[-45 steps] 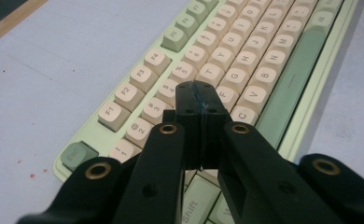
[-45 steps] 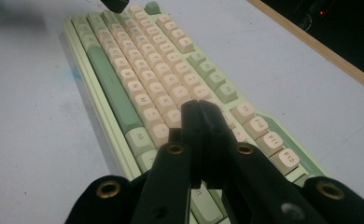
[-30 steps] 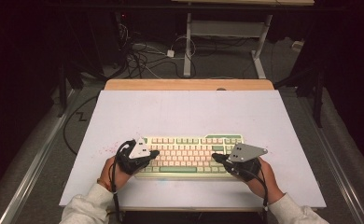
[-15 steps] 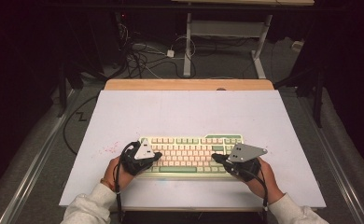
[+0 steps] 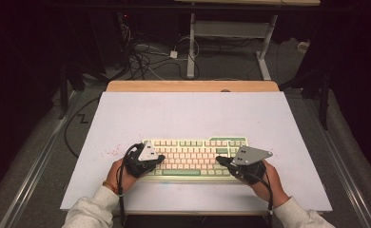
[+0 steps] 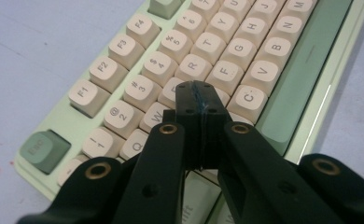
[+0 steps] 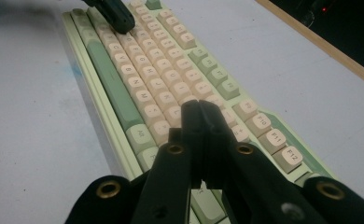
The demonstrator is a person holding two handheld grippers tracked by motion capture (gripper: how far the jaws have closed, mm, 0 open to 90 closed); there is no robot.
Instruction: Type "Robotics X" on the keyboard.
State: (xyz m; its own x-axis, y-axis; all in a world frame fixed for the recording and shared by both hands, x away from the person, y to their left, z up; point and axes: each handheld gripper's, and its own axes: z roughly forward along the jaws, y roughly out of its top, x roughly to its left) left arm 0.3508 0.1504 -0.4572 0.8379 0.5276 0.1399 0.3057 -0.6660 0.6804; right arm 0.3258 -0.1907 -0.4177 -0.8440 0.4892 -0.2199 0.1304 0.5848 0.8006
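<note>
High view: keyboard (image 5: 193,156) lies near the table's (image 5: 193,114) front edge, between both hands. Left gripper (image 6: 199,95), jaws closed and empty, rests its tip on the keys around D; right gripper (image 7: 199,109), likewise closed, sits over the right-hand keys. Step in hand appears to be key-pressing; the next press calls for a small, straight-down poke.

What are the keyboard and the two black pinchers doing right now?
Pale green keyboard with cream keys: lying flat on the white table top, all visible keys in place.
Left black two-jaw gripper: jaws shut, empty, tip over the keys near the keyboard's left end.
Right black two-jaw gripper: jaws shut, empty, tip over the keys near the right end.
</note>
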